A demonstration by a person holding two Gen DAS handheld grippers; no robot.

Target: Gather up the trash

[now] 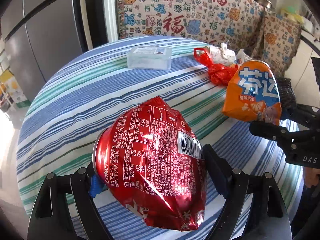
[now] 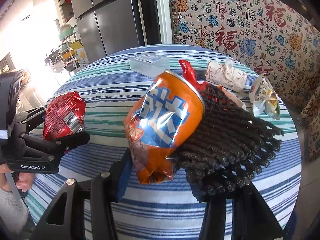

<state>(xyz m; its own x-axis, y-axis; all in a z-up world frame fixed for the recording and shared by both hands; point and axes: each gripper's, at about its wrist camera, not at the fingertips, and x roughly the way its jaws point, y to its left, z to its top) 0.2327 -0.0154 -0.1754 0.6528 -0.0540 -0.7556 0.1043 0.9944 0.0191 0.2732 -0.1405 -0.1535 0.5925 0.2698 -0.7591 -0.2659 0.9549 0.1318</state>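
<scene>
We hold a crushed red can (image 1: pixel 152 160) clamped in our left hand-held gripper (image 1: pixel 152 172) and a crushed orange can (image 2: pixel 164 120) clamped in our right hand-held gripper (image 2: pixel 160 172), both lifted above the striped surface (image 1: pixel 80 92), long axes pointing forward.

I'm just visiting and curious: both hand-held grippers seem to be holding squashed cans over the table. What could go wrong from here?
1. The left hand-held gripper pinches the crushed red can across crumpled, uneven sides, so it might slip.
2. The right hand-held gripper holds the orange can pressed against a dark knitted piece; the grip may be loose.
3. A dropped can might roll off the striped table.
</scene>
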